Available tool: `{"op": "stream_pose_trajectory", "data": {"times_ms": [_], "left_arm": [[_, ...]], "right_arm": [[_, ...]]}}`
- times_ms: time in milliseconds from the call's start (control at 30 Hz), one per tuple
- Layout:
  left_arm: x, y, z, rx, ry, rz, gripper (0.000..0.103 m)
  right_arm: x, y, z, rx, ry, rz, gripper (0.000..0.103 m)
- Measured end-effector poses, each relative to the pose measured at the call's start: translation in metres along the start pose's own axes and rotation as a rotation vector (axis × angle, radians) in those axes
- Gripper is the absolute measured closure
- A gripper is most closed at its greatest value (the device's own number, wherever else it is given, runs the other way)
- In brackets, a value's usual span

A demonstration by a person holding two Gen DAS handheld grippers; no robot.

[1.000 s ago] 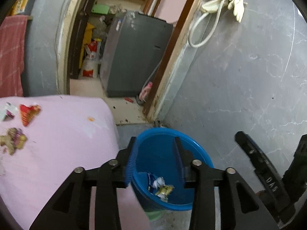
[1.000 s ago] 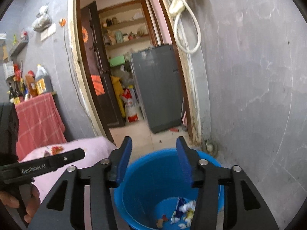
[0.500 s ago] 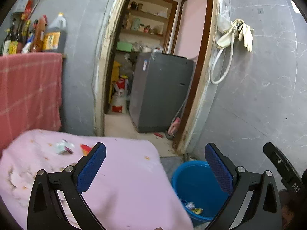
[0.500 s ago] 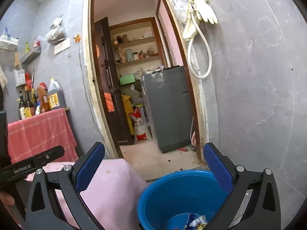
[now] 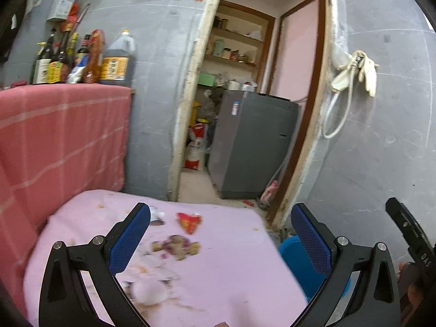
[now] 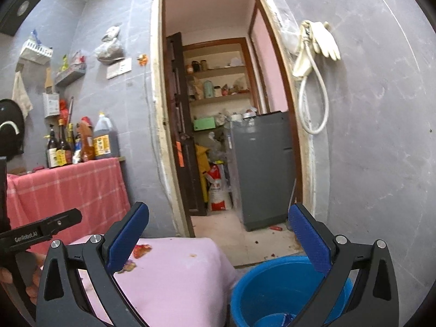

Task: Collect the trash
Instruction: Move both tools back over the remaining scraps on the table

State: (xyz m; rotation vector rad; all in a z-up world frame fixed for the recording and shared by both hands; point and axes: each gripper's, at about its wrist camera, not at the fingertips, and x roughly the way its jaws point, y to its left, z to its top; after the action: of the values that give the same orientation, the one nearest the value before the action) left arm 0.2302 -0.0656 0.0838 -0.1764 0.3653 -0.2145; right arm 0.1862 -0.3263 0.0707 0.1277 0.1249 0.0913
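Grey tiled walls [image 6: 381, 136] enclose the scene, and an open doorway [image 6: 218, 109] is seen straight ahead, with a grey appliance [image 6: 264, 169] and stocked shelves behind it. A pink-covered table [image 5: 218, 259] is located in the foreground of both views. A red checked cloth [image 5: 60, 141] is draped over a counter to the left, on which bottles [image 5: 81, 60] are lined up. Pale rubber gloves [image 6: 321, 41] and a looped white hose [image 6: 313, 100] are hung on the wall right of the doorway.

The left gripper [image 5: 220, 234] is held above the table with its blue-padded fingers [image 5: 130, 239] spread wide and nothing between them. Framed between those fingers, trash is scattered on the pink cover: a red wrapper [image 5: 188, 221], a crumpled brownish wrapper [image 5: 177, 245], a small white item [image 5: 157, 216] near the left pad, and a blurred pale piece [image 5: 148, 291] closer to the camera.

A blue bucket [image 6: 275, 280] is placed on the floor just beside the right edge of the table; a few scraps are visible at its bottom, though they are too cut off to be identified. The right gripper [image 6: 218, 234] is positioned above the gap between table and bucket, its fingers [image 6: 310, 242] likewise fully parted and empty. The red wrapper [image 6: 141, 249] is also visible from this side, next to the left pad.
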Motion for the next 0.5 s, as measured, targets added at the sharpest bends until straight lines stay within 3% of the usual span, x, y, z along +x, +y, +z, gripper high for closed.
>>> {"op": "stream_pose_trajectory", "data": {"times_ms": [267, 500], "left_arm": [[-0.027, 0.051, 0.0, 0.002, -0.037, 0.119, 0.002], [-0.026, 0.084, -0.011, -0.012, -0.033, 0.166, 0.002]], "right_arm": [[0.006, 0.036, -0.002, -0.031, -0.017, 0.073, 0.0], [0.021, 0.062, -0.009, -0.074, -0.013, 0.133, 0.0]]}}
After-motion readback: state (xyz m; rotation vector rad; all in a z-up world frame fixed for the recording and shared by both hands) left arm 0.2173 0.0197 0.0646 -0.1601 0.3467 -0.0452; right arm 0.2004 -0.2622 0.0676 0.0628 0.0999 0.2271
